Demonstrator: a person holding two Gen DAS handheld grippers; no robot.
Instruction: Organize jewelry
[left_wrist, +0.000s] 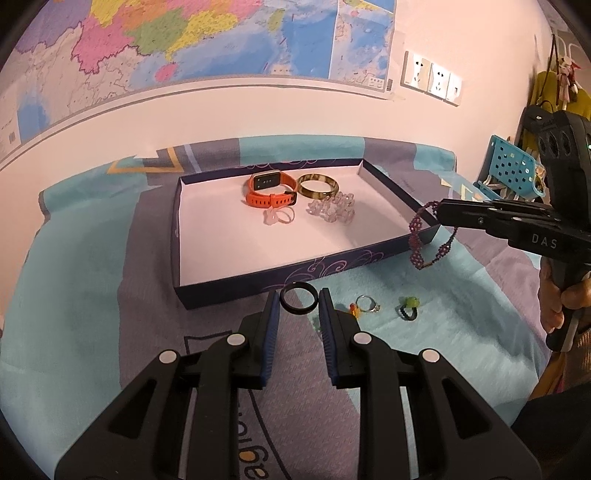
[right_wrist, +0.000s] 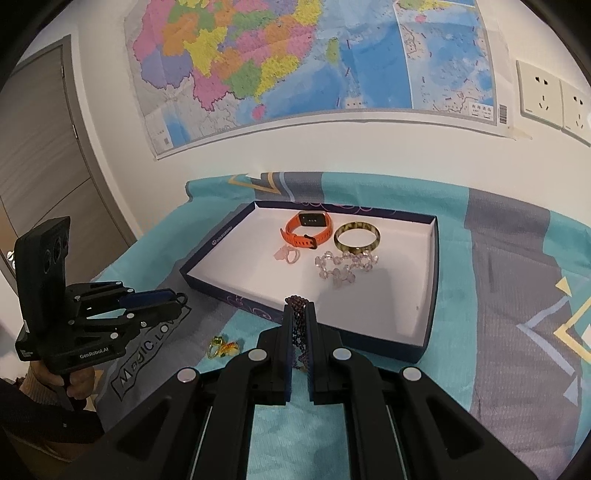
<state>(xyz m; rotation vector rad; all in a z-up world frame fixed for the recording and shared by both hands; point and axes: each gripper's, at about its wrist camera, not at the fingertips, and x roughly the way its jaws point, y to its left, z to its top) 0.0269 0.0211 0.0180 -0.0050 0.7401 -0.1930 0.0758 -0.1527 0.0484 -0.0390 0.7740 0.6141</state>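
Note:
A dark blue tray (left_wrist: 258, 275) with a white floor holds an orange watch (left_wrist: 271, 189), a brown bangle (left_wrist: 317, 185), a clear bead bracelet (left_wrist: 332, 208) and a pink ring (left_wrist: 279, 216). My left gripper (left_wrist: 299, 302) is shut on a black ring (left_wrist: 299, 298), held just before the tray's near wall. My right gripper (right_wrist: 299, 314) is shut on a purple beaded bracelet (right_wrist: 300, 325), which hangs by the tray's right corner in the left wrist view (left_wrist: 424, 236). The tray (right_wrist: 428, 306) and watch (right_wrist: 308, 229) also show in the right wrist view.
On the teal and grey cloth (left_wrist: 92, 295) lie a silver ring (left_wrist: 367, 303), a green-topped black ring (left_wrist: 407, 308) and an orange piece (left_wrist: 354, 310). A blue perforated basket (left_wrist: 511, 166) stands at the right. A map-covered wall is behind.

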